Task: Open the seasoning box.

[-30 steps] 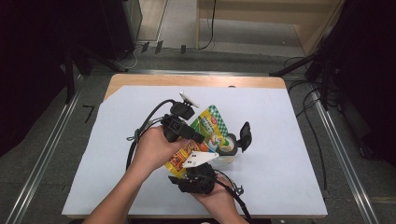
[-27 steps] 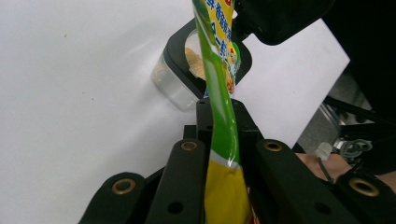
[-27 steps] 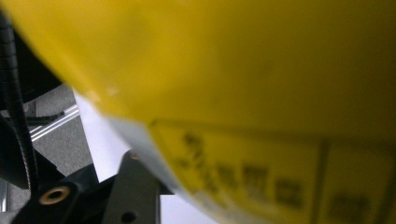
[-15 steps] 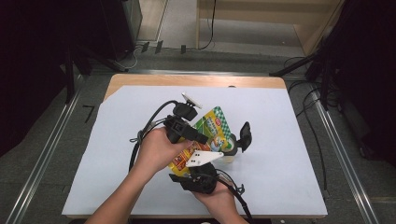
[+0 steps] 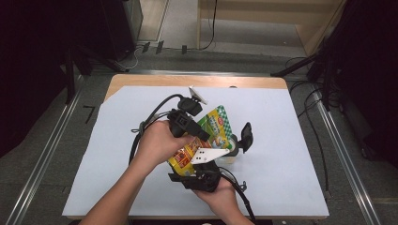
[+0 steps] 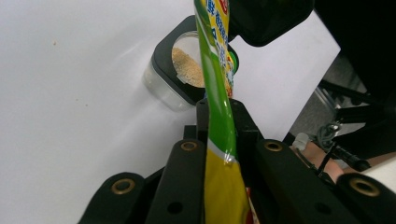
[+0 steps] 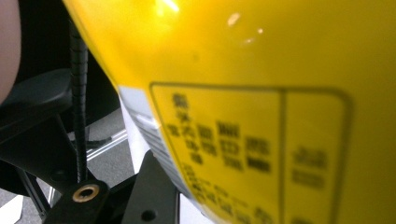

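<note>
A yellow and green snack pouch is held tilted between both grippers over a small clear container with a black flip lid standing open. My left gripper is shut on the pouch's edge; in the left gripper view its jaws pinch the pouch above the container, which holds tan powder. My right gripper grips the pouch's lower end. In the right gripper view the pouch's yellow back sits close to the lens, and one black jaw shows at the lower left.
A white sheet covers the wooden table. Cables loop from the left gripper. Metal rails and a grey floor flank the table; dark equipment stands at the right.
The left hand and its gripper have crept slightly toward the far right with the pouch. The right hand has hardly moved.
</note>
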A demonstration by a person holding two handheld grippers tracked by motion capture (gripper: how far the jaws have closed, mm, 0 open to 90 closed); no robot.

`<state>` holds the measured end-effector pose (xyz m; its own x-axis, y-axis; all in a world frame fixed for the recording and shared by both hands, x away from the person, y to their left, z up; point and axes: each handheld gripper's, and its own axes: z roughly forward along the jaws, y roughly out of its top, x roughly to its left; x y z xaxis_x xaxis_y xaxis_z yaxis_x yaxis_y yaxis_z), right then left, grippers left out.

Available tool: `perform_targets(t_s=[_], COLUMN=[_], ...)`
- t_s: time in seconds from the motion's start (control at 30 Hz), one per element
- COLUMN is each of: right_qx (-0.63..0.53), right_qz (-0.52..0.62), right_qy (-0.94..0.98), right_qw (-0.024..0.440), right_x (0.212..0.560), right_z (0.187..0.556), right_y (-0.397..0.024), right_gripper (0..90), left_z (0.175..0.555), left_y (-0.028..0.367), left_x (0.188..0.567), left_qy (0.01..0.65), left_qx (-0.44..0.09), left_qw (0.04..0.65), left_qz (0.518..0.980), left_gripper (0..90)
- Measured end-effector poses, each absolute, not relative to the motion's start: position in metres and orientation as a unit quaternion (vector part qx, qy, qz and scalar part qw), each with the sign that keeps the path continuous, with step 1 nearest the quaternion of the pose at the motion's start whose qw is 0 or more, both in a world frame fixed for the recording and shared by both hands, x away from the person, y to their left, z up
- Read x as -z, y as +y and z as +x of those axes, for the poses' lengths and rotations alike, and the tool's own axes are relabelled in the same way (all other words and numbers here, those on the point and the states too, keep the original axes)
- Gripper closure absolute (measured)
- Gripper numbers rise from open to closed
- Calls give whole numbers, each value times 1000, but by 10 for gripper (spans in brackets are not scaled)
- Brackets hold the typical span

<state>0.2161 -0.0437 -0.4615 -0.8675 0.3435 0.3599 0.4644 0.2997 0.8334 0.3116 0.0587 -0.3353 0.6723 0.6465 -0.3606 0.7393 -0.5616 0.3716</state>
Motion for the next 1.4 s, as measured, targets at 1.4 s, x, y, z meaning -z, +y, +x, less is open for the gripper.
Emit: perform_targets(t_s=[1.4], right_qx=[530], right_qz=[-306], right_qy=[-790], right_qw=[26], right_x=[456], right_z=[208], right_y=[-53], right_gripper=[645], left_z=[315], left_y=[57], left_x=[346], left_qy=[421], left_qx=[76], left_qw=[245], left_qz=[870], left_gripper=[844])
